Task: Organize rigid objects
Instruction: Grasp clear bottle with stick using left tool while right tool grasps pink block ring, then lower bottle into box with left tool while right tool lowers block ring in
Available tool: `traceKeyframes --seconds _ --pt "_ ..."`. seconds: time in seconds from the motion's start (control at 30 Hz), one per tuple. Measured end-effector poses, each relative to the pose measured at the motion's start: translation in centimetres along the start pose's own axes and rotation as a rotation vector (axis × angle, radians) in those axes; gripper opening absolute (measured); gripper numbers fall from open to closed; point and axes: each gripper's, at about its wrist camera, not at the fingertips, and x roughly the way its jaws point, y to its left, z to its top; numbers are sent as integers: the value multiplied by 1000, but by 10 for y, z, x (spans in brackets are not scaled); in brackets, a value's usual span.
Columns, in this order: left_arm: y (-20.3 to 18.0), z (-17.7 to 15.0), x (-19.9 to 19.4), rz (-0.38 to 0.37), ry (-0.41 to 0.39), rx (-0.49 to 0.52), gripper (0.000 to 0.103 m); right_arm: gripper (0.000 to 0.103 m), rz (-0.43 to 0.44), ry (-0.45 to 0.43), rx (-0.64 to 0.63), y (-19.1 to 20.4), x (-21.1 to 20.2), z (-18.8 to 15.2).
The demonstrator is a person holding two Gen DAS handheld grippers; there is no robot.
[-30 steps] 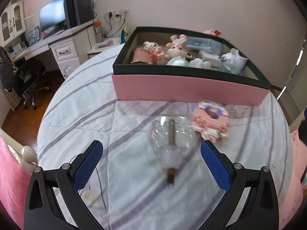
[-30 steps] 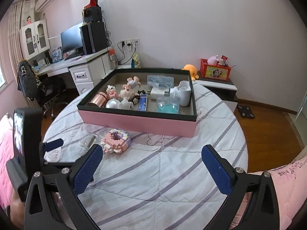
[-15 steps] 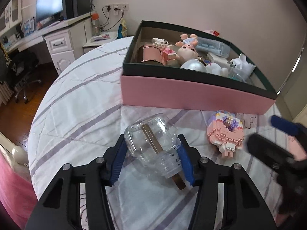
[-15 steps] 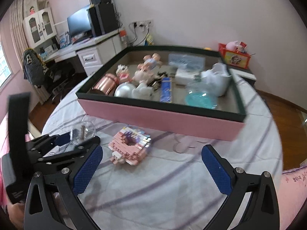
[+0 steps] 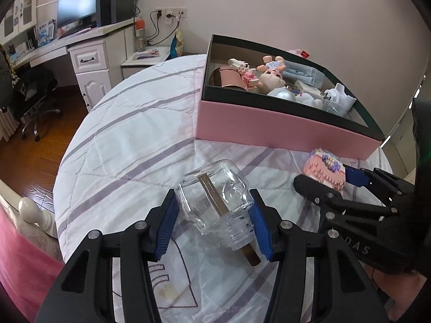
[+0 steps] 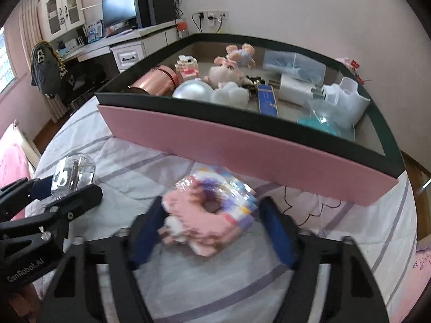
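Currently, the clear glass jar (image 5: 215, 193), lying tilted on the striped bedspread (image 5: 129, 145), is clamped by the left gripper (image 5: 214, 224) w/ both pads touching. The pink brick donut (image 6: 207, 212) is flanked by the right gripper (image 6: 212, 231); contact is blurred, so grip state cannot be told. The pink box (image 6: 242, 145) sits just behind.

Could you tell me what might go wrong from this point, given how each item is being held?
The left hand-held gripper clamps a smooth clear glass jar lying sideways; it could slip or twist when lifted. The wooden stick pokes out of its mouth and may slide out. The right hand-held gripper brackets the brick-built donut; squeezing might pop pieces loose.
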Motion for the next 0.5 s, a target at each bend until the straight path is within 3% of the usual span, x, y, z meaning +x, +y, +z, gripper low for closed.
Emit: traceKeyframes --seconds 0.5 --pt "-26 2 -32 -20 -47 44 53 64 82 -87 59 -21 -57 -8"
